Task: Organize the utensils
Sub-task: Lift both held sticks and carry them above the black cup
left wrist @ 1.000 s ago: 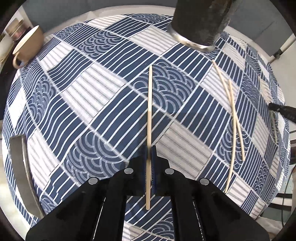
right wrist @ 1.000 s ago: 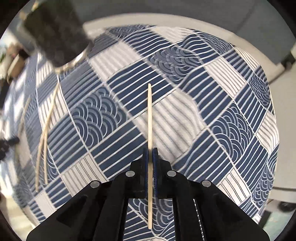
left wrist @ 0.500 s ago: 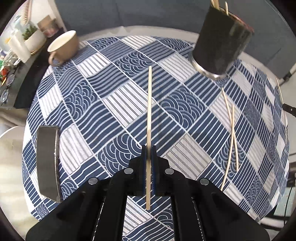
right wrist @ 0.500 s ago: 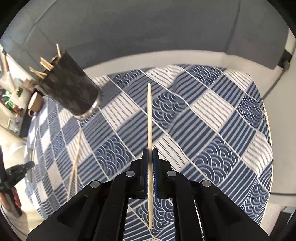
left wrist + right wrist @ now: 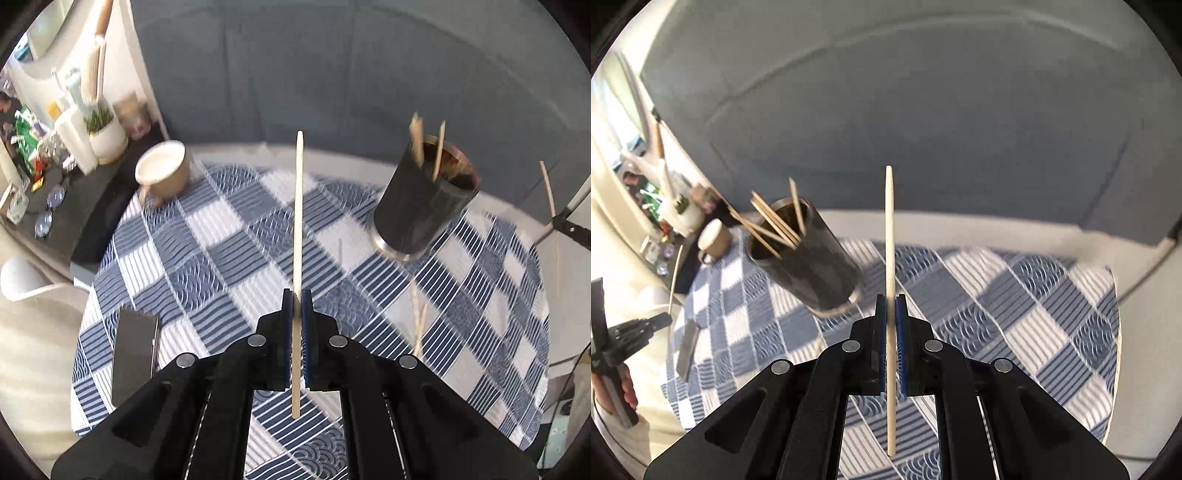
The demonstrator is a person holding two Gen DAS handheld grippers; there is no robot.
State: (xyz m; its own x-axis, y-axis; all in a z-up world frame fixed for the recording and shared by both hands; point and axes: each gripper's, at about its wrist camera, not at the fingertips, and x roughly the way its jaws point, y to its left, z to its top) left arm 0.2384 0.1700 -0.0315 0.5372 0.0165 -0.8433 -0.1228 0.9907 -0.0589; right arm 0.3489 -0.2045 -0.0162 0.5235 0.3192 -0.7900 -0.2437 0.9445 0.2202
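My left gripper (image 5: 297, 295) is shut on a pale wooden chopstick (image 5: 298, 221), held high above the blue-and-white checked tablecloth (image 5: 221, 254). The dark cylindrical holder (image 5: 424, 206) stands to the right with chopsticks in it. Two loose chopsticks (image 5: 419, 321) lie on the cloth in front of the holder. My right gripper (image 5: 891, 299) is shut on a second chopstick (image 5: 890, 229), also lifted. In that view the holder (image 5: 809, 262) with several chopsticks is to the left. Further left, the left gripper (image 5: 639, 325) carries its chopstick (image 5: 675, 273).
A beige cup (image 5: 162, 173) sits at the table's far left. A dark phone (image 5: 135, 354) lies near the left edge. A shelf with a plant pot (image 5: 105, 133) stands beyond. A grey sofa back (image 5: 923, 129) runs behind the table. A white chair (image 5: 29, 291) is at left.
Both grippers have risen well above the table, each still holding its chopstick, and tilted up. The holder's open top and the sofa have come into view.
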